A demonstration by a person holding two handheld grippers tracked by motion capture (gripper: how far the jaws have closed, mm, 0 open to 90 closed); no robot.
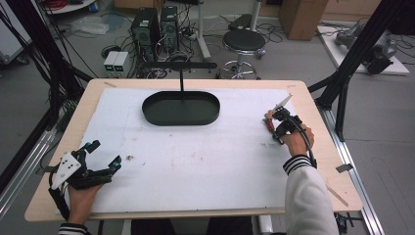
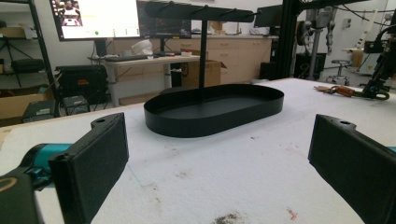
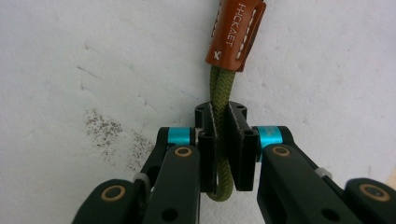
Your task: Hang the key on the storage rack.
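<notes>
Over at the tabletop's (image 1: 313, 161) right edge the right gripper (image 3: 221, 140) has its fingers pinched tight on a green cord (image 3: 219, 88), while the left gripper (image 1: 103, 157) rests wide open, empty, near the front-left corner.

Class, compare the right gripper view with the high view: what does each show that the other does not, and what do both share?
Right gripper view alone: the braided weave of the green cord pinched between the right gripper's shut jaws, and the lettering stitched on its brown leather tag.

High view alone: the black oval tray with its hanging bar, the left gripper open near the table's left edge, the stool and computers on the floor.

Both: the right gripper, the tag, the stained white mat.
</notes>
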